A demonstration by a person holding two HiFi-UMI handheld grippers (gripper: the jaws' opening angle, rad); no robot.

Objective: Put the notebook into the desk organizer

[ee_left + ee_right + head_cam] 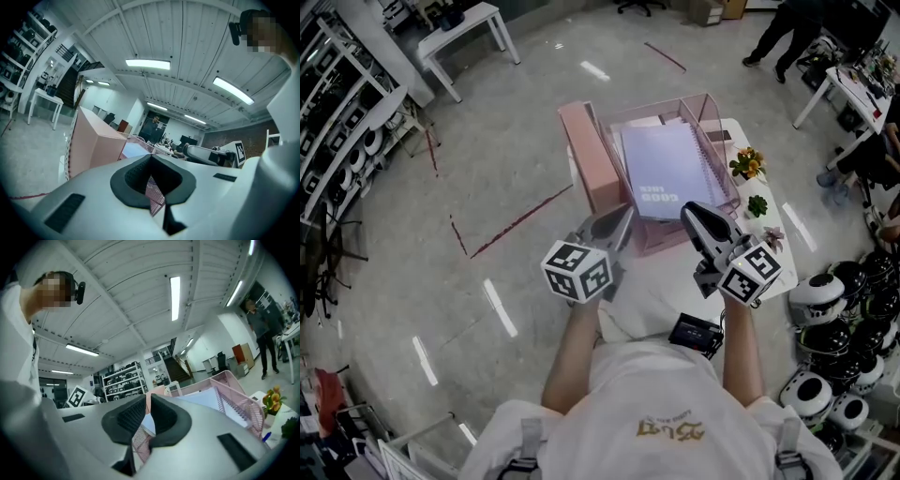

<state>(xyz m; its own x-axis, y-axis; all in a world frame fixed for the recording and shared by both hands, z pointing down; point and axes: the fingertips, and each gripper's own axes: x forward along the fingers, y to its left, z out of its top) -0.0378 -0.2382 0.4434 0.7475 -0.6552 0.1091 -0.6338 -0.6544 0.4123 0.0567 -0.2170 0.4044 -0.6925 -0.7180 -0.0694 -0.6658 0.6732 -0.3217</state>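
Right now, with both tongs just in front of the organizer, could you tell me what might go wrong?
The notebook appears to lie slanted in the pink desk organizer; a bump could make it slide.
The left tongs and right tongs both hover close to its front mesh wall and might snag it when pulling back.
The small flower pot stands near the right tongs and could get knocked.
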